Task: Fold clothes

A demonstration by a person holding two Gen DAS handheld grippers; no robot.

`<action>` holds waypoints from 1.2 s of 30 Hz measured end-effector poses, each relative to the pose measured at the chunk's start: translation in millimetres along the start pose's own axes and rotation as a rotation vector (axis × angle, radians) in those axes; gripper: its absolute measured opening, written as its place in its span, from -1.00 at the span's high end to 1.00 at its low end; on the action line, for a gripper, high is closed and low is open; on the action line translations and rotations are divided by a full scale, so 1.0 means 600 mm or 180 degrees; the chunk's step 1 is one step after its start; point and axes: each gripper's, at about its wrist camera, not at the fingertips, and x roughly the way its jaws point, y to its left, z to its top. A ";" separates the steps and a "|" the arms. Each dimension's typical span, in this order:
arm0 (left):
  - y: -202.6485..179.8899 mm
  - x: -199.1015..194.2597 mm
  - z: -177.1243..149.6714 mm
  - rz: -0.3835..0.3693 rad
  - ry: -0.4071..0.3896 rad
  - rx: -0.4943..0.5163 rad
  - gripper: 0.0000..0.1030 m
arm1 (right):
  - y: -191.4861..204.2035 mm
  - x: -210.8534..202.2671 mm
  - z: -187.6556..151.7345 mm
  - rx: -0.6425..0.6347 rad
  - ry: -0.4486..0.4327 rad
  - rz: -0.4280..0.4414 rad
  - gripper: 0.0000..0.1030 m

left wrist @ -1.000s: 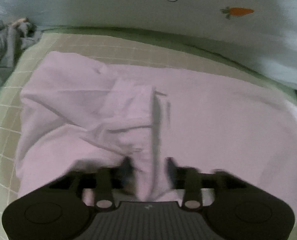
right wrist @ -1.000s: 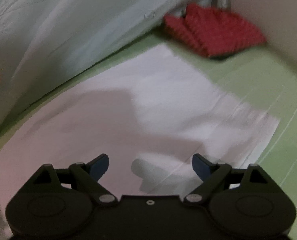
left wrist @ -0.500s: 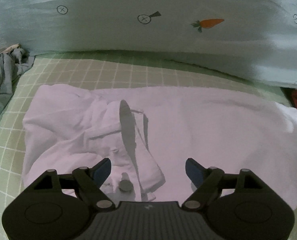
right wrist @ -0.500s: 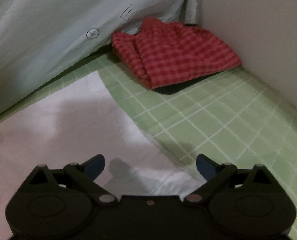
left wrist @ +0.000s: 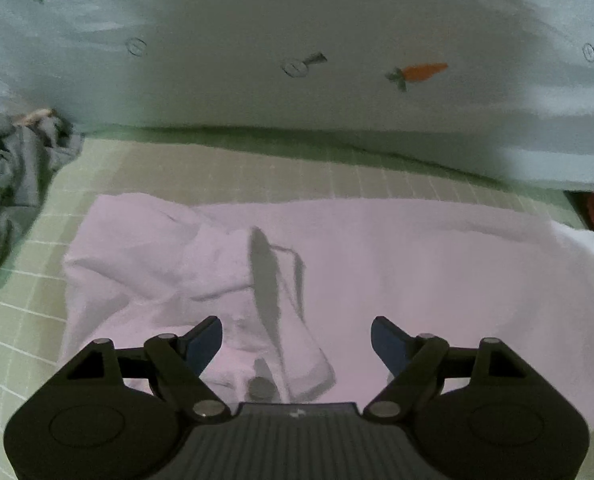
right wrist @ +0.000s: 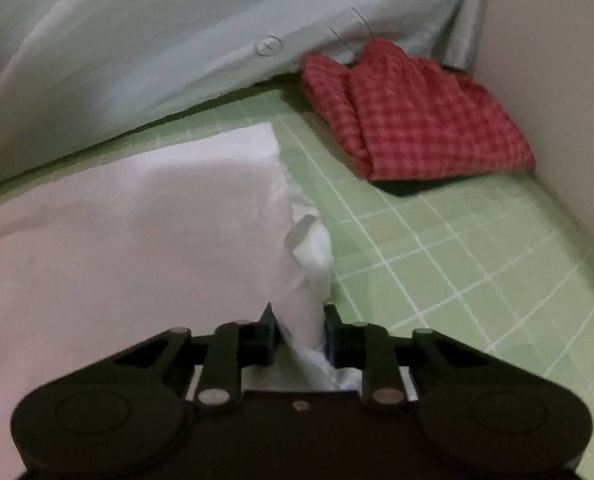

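On shirt (right wrist: 137, 240), right hand-held gripper (right wrist: 299, 334) now apparently clamped

Both views are dimly lit, with muted, greyish colour. Fisheye bending and black vignetted corners are seen at the edges. A narrow shadow is cast on the pale garment (left wrist: 377, 264) in the left view. Soft blur is noted on the red checked cloth (right wrist: 417, 116) and the carrot-print bedding (left wrist: 297, 60).
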 end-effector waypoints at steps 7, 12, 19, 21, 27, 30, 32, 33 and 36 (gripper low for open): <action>0.066 -0.028 -0.018 0.0097 -0.0197 -0.0337 -0.62 | 0.067 -0.085 0.028 -0.0076 -0.0286 0.0166 0.57; 0.114 -0.038 -0.039 0.0121 -0.0222 -0.0572 -0.62 | 0.166 -0.140 0.034 -0.0250 -0.0391 0.0468 0.58; 0.164 -0.043 -0.063 0.0141 -0.0168 -0.0697 -0.63 | 0.333 -0.140 -0.021 -0.0557 -0.0102 0.0750 0.57; 0.174 -0.043 -0.067 0.0138 -0.0138 -0.0694 -0.64 | 0.365 -0.131 -0.044 -0.0612 0.0029 0.0793 0.57; 0.186 -0.032 -0.075 0.0118 -0.0058 -0.0625 -0.64 | 0.416 -0.127 -0.084 -0.0814 0.0216 0.0727 0.52; 0.186 -0.029 -0.071 0.0104 -0.0062 -0.0589 -0.64 | 0.389 -0.140 -0.070 -0.0504 0.0240 0.0891 0.34; 0.185 -0.029 -0.068 0.0098 -0.0078 -0.0553 -0.65 | 0.368 -0.150 -0.054 -0.0177 0.0254 0.1117 0.28; 0.184 -0.029 -0.067 0.0098 -0.0083 -0.0538 -0.66 | 0.358 -0.158 -0.048 -0.0038 0.0216 0.1189 0.28; 0.182 -0.028 -0.067 0.0103 -0.0084 -0.0513 -0.67 | 0.330 -0.168 -0.040 0.0188 0.0095 0.1117 0.16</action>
